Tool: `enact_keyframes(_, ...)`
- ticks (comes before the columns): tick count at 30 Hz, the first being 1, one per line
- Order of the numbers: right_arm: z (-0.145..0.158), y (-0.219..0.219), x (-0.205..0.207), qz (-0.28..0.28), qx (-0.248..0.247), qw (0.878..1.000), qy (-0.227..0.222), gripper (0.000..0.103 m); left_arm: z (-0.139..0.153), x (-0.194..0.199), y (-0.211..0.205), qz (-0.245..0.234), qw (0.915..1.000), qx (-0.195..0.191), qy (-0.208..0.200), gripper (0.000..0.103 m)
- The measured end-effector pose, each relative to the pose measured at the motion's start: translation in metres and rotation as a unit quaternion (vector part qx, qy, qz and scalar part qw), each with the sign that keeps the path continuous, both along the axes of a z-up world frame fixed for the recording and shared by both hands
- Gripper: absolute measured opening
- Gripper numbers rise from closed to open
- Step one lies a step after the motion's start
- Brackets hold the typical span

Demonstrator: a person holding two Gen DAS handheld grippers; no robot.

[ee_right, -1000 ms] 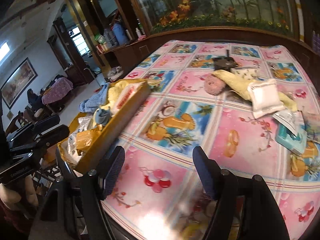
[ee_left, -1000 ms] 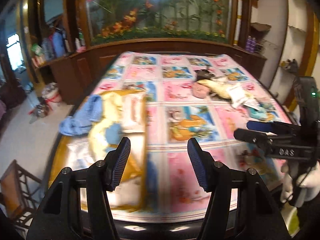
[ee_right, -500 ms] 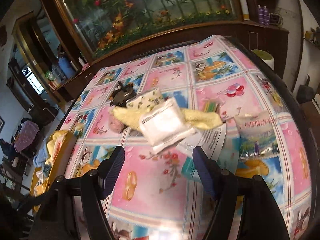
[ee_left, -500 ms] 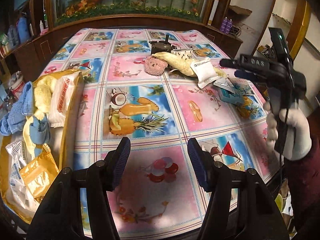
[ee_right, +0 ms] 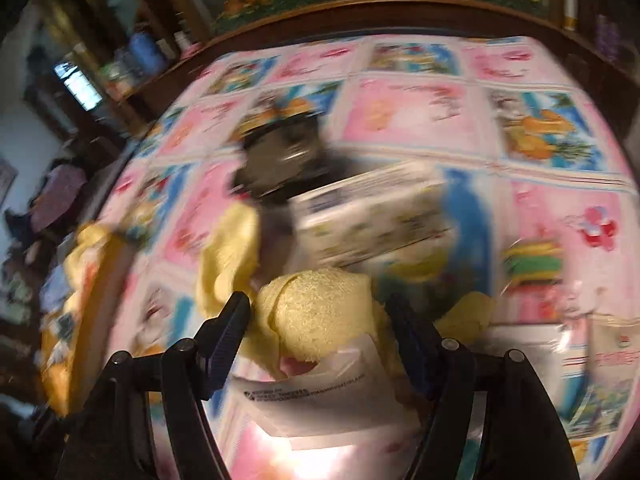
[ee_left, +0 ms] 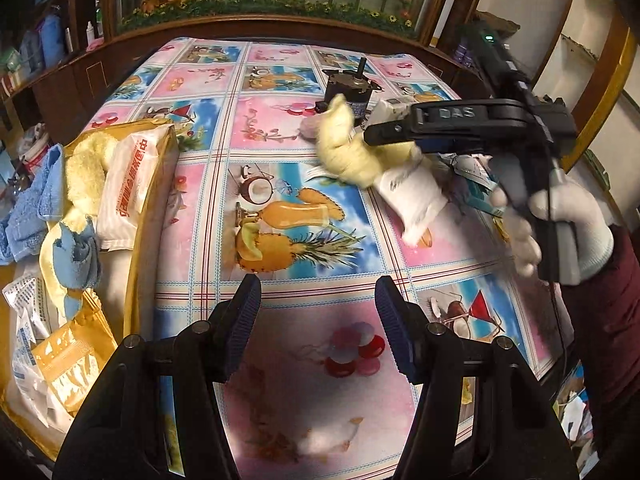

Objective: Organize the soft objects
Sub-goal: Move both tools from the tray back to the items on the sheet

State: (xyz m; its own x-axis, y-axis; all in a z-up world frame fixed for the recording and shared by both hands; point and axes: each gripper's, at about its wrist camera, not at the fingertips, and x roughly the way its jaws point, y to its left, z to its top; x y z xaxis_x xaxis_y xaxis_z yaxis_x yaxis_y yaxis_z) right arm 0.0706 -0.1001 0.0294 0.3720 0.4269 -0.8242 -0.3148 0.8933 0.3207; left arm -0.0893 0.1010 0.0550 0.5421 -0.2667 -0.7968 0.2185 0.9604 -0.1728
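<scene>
Right wrist: black motor [ee_right: 280, 160] behind yellow towel [ee_right: 320, 312]

My towel [ee_left: 348, 152]: pale yellow | my packet [ee_left: 416, 196]: white | tablecloth [ee_left: 288, 208]: pink-and-blue fruit squares | my glove [ee_left: 568, 232]: white | box [ee_left: 156, 184]: gold

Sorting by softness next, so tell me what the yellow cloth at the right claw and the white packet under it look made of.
Yellow cloth: looks like terry or microfibre fabric, matte, with a nubbly looped pile and soft rounded folds. White packet: probably thin plastic film, slightly glossy, with small printed text and a crinkled edge; its contents are hidden. Both lie between the open fingers of the right claw.
</scene>
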Motion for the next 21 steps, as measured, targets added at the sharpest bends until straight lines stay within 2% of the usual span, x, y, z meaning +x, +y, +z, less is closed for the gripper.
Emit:
enact_keyframes(2,0.012,0.004,-0.024,0.035,0.032,0.999,-0.005,0.069,0.000,0.001,0.001,0.001,1.0000,0.000,0.000,0.060)
enact_keyframes(7,0.033,-0.045,-0.055,-0.040,0.048,0.997,-0.042,0.070,-0.002,0.005,0.003,0.007,1.0000,-0.001,0.001,0.060)
enact_keyframes(10,0.030,-0.059,-0.064,-0.041,0.044,0.997,-0.039,0.070,0.000,0.008,0.010,0.018,0.9998,-0.008,0.001,0.060)
enact_keyframes(14,0.015,-0.041,-0.085,-0.006,0.044,0.999,-0.018,0.070,0.004,0.012,0.016,0.017,0.9997,-0.015,-0.003,0.060)
enact_keyframes(19,0.007,-0.033,-0.103,0.005,0.028,0.999,-0.024,0.070,0.005,0.005,0.009,-0.012,0.9999,0.003,-0.002,0.060)
enact_keyframes(21,0.009,-0.023,-0.114,0.031,0.027,0.999,-0.031,0.070,0.002,0.000,0.011,-0.013,0.9999,0.009,0.004,0.060)
